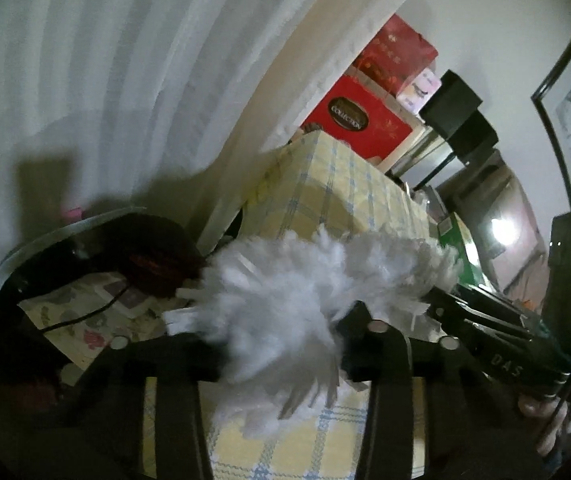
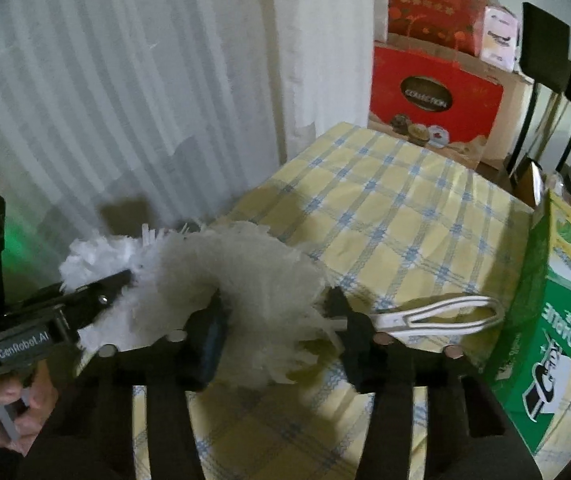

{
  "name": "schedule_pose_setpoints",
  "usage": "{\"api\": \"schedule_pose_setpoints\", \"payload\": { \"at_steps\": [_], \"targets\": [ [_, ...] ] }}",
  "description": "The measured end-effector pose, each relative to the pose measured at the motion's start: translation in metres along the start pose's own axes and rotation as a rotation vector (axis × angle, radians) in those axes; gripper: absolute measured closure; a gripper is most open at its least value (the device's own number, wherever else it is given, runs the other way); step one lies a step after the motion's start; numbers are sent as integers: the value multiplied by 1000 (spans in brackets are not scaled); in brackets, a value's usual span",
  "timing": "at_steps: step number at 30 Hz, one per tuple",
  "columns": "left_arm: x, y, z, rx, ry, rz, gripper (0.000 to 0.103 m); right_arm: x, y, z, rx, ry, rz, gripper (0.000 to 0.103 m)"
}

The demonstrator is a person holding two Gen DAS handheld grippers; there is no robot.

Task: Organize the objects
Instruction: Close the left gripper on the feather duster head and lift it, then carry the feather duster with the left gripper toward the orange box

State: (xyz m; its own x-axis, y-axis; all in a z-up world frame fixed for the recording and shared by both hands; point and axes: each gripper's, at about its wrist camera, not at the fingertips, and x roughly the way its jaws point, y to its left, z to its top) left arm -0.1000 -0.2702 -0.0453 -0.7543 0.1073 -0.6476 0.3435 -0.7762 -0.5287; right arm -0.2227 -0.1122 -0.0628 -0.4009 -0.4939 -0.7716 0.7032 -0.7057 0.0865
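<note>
Over the yellow-and-blue checked counter (image 2: 405,184), both the left tool (image 1: 281,344) and the right tool (image 2: 273,320) stand narrowed onto the fluffy white fibre duster (image 2: 245,276) with its white loop handle (image 2: 445,316); gripped, apparently not yet stowed.

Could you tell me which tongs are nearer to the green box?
Right. The right tongs hold the duster close beside the green box; the left tongs hold the duster's other end, farther away.
</note>
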Motion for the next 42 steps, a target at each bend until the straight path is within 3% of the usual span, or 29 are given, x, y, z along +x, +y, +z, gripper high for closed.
{"api": "schedule_pose_setpoints", "payload": {
  "at_steps": [2, 7, 8, 9, 13, 21, 28, 38, 42],
  "targets": [
    [-6, -4, 2, 11, -13, 5, 77, -6, -4, -1, 19, -12, 5, 71],
    [-17, -17, 2, 42, -56, -14, 82, -26, -9, 3, 46, -63, -15, 79],
    [-20, -21, 2, 49, -60, -32, 85, -32, -8, 5, 47, -80, 9, 99],
    [-23, -26, 2, 51, -62, -62, 85, -38, -6, 6, 50, -87, 26, 101],
    [-41, -51, 3, 107, -123, -16, 86, -58, 12, 10, -33, -129, -72, 101],
    [-91, -79, 8, 135, -218, -56, 86, -119, 11, 9, -5, -254, -30, 101],
    [-127, -109, 6, 171, -285, -103, 86, -180, 25, 13, -41, -360, -80, 101],
    [-143, -149, -10, 241, -265, -129, 86, -229, 18, -21, 80, -434, -133, 101],
    [-154, -173, -21, 287, -283, -105, 86, -247, 5, -38, 120, -444, -132, 101]
  ]
}}
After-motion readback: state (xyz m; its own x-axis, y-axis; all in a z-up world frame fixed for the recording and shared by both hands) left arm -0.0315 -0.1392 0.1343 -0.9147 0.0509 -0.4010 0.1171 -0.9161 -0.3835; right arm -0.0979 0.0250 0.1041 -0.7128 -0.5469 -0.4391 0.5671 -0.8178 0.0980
